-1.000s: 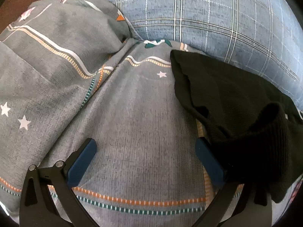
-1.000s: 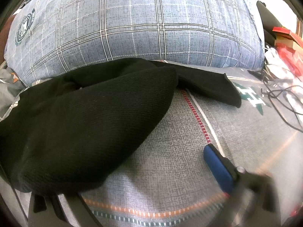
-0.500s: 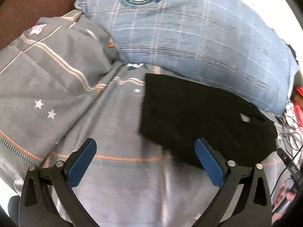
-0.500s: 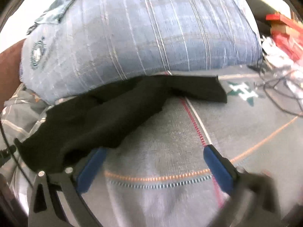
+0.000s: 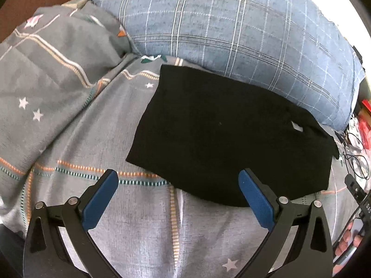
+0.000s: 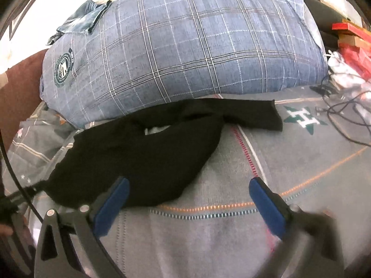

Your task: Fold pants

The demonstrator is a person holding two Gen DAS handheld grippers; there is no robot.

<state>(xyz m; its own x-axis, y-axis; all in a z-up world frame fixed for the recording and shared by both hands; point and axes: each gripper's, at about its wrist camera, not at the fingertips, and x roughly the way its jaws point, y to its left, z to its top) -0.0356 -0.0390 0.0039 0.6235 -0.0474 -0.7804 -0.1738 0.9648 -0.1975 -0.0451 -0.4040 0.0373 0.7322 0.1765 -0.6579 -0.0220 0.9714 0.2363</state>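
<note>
The black pants [image 5: 231,136] lie folded on the grey patterned bedspread [image 5: 139,231], in front of the blue plaid pillow [image 5: 231,27]. In the right wrist view the pants [image 6: 143,157] lie left of centre, with one end [image 6: 255,113] reaching right along the pillow [image 6: 185,46]. A small white label [image 5: 296,126] shows on them. My left gripper [image 5: 178,197] is open and empty, held above the pants' near edge. My right gripper [image 6: 190,203] is open and empty, its left finger [image 6: 111,206] over the near edge of the pants.
A bunched grey quilt [image 5: 51,64] lies to the left. Black cables [image 6: 343,115] and red boxes [image 6: 352,39] sit at the right side of the bed. A blue denim garment [image 6: 83,18] lies on top of the pillow.
Both grippers have let go of the pants and pulled back and up. The pants dropped flat onto the bedspread in a folded stack.
</note>
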